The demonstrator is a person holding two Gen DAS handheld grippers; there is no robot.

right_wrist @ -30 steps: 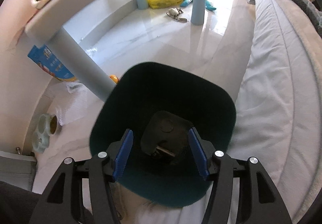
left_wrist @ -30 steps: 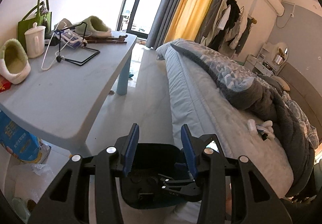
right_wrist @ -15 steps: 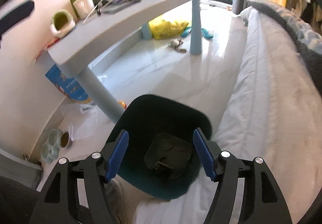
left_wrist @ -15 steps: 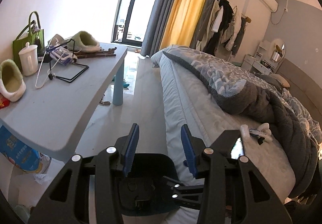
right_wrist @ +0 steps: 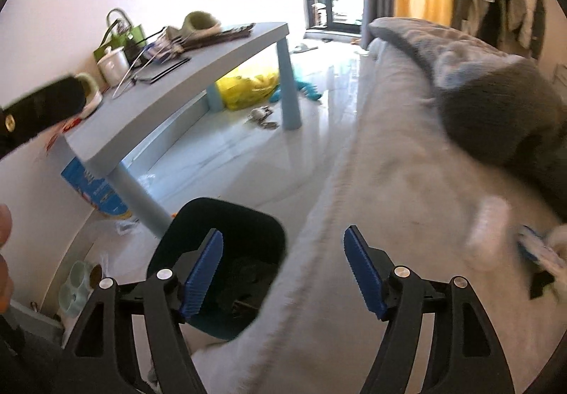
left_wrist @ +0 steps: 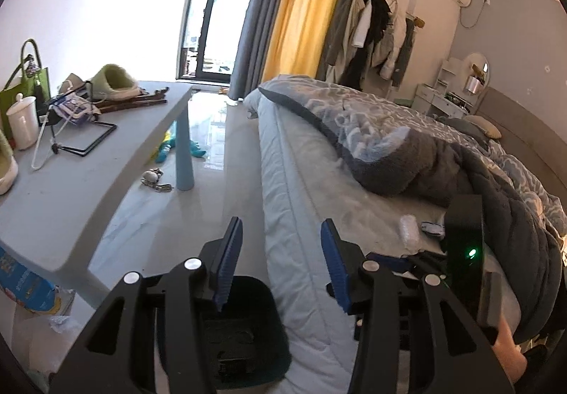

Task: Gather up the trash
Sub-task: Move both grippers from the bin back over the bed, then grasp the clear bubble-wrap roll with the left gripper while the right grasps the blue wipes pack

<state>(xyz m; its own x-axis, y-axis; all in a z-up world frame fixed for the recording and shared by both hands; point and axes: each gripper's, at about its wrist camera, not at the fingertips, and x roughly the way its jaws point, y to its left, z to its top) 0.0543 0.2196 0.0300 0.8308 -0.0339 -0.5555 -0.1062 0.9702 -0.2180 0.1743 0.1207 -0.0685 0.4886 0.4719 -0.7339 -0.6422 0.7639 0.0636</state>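
my right tool [right_wrist: 283,270] spread, empty | left tool [left_wrist: 278,263] spread, empty | trash [right_wrist: 489,227] on bed [right_wrist: 389,188], right of bin [right_wrist: 219,224] — blurred | risk: fingers snag sheet, scraps roll away

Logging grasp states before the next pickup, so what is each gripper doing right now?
Left gripper: open, holding nothing, above the floor beside the bed.
Right gripper: open, holding nothing, over the edge of the bed by the bin.
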